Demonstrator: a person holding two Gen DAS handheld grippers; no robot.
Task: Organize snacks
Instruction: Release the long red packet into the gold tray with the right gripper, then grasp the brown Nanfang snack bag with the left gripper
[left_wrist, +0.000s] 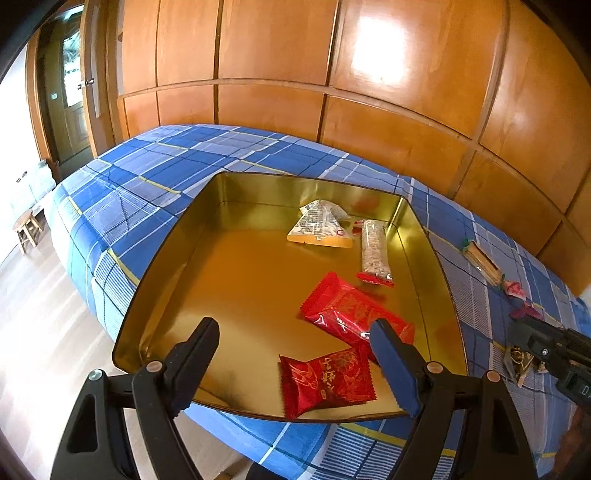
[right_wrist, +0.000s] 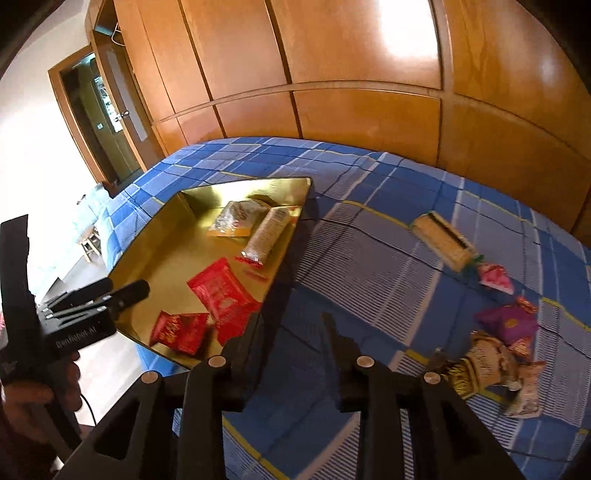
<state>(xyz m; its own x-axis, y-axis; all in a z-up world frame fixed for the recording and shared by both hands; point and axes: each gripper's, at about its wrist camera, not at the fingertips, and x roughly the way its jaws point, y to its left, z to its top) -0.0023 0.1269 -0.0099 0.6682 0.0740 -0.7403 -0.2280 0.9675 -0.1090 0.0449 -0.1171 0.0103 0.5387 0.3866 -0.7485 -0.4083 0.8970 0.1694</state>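
Note:
A gold tin tray (left_wrist: 177, 258) lies on the blue checked bed. It holds a small red packet (left_wrist: 327, 380), a larger red packet (left_wrist: 347, 314), a clear cereal bar (left_wrist: 375, 251) and a pale snack bag (left_wrist: 321, 225). My left gripper (left_wrist: 295, 332) is open and empty above the tray's near edge, over the small red packet. My right gripper (right_wrist: 291, 325) is open and empty over the bedspread, right of the tray (right_wrist: 155, 251). Loose snacks lie further right: a long cracker pack (right_wrist: 443, 240), a pink packet (right_wrist: 495, 278), a purple packet (right_wrist: 506, 323) and brown-gold packets (right_wrist: 487, 365).
Wooden wardrobe panels (left_wrist: 332, 74) stand behind the bed. The bed's left edge drops to a light floor with a small stool (left_wrist: 27, 229). The right gripper's body (left_wrist: 554, 354) shows at the right of the left wrist view; the left gripper's body (right_wrist: 85, 314) shows at the left of the right wrist view.

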